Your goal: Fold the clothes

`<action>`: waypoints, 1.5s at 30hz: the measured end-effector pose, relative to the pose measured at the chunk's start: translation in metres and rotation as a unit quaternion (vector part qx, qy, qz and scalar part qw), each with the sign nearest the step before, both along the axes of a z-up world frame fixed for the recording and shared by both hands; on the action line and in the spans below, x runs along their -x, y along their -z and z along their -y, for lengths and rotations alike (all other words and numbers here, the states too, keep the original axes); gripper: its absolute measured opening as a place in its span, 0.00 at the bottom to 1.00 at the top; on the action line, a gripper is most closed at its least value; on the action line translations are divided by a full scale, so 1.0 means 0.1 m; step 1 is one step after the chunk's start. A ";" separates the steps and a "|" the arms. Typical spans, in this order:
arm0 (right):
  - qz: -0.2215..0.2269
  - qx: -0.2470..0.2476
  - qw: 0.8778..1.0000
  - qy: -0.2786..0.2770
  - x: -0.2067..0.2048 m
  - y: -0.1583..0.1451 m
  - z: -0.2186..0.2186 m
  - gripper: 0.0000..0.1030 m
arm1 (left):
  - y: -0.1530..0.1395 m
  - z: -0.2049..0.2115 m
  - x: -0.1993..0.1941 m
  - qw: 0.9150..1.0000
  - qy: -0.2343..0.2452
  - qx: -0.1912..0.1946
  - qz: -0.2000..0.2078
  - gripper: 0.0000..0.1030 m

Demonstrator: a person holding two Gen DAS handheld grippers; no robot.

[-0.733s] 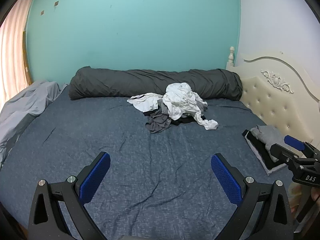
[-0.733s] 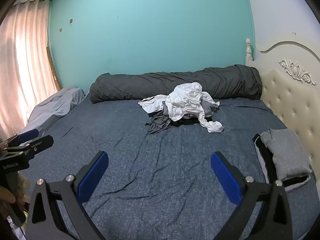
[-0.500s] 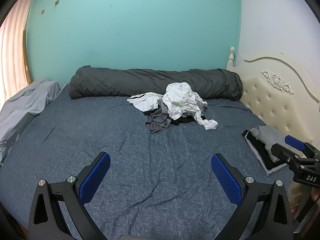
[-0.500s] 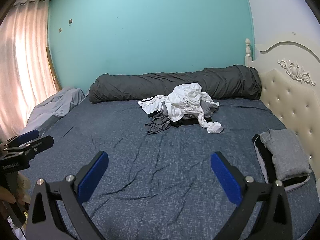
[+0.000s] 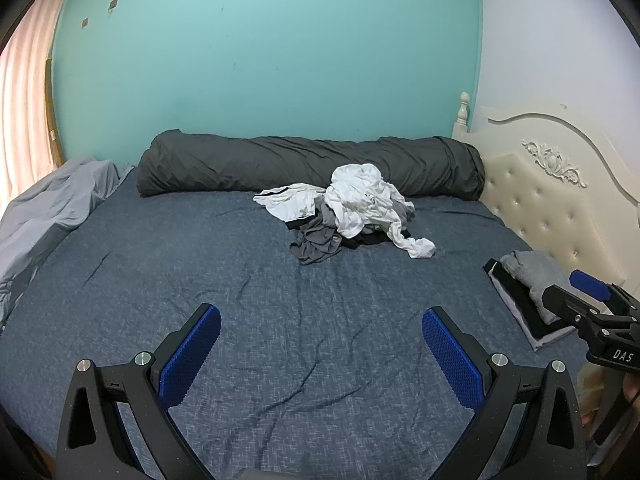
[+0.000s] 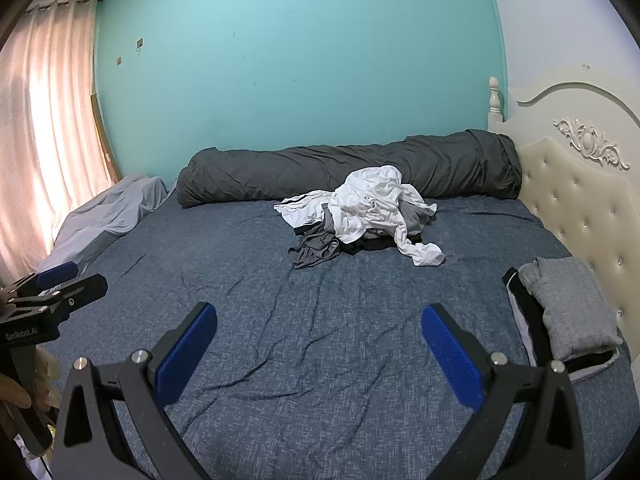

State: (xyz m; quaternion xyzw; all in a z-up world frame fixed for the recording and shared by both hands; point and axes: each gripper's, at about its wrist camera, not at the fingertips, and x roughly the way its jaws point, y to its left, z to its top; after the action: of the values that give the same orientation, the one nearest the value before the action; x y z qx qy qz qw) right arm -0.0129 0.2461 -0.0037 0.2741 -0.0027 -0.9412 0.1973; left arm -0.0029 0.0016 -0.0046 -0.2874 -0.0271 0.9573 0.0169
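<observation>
A heap of crumpled white, grey and black clothes point(image 5: 352, 212) point(image 6: 360, 216) lies near the far middle of the blue bed. A stack of folded clothes point(image 5: 528, 288) point(image 6: 568, 312), grey piece on top, sits at the right by the headboard. My left gripper point(image 5: 320, 344) hovers open over the near part of the bed, far short of the heap, holding nothing. My right gripper point(image 6: 318, 344) is open too, likewise empty above bare sheet. Each gripper shows at the edge of the other's view: the right gripper point(image 5: 592, 304), the left gripper point(image 6: 60, 284).
A long rolled dark grey duvet point(image 5: 312, 168) lies along the teal wall. A cream tufted headboard point(image 5: 560, 200) bounds the right side. A light grey sheet point(image 5: 48, 208) is bunched at the left by pink curtains point(image 6: 44, 152). The blue bedsheet point(image 5: 200, 260) is wrinkled.
Both views have crept slightly; the clothes heap and the folded stack have stayed put, and both grippers remain open.
</observation>
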 end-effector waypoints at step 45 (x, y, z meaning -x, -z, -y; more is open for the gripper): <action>-0.006 0.004 1.000 -0.007 0.03 -0.02 -0.02 1.00 | -0.05 -0.01 0.03 1.000 0.011 -0.007 0.000 1.00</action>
State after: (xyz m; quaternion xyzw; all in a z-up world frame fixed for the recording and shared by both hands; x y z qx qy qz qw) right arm -0.0155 0.2481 -0.0021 0.2677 -0.0036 -0.9413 0.2055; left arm -0.0063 0.0026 0.0007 -0.2872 -0.0305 0.9569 0.0297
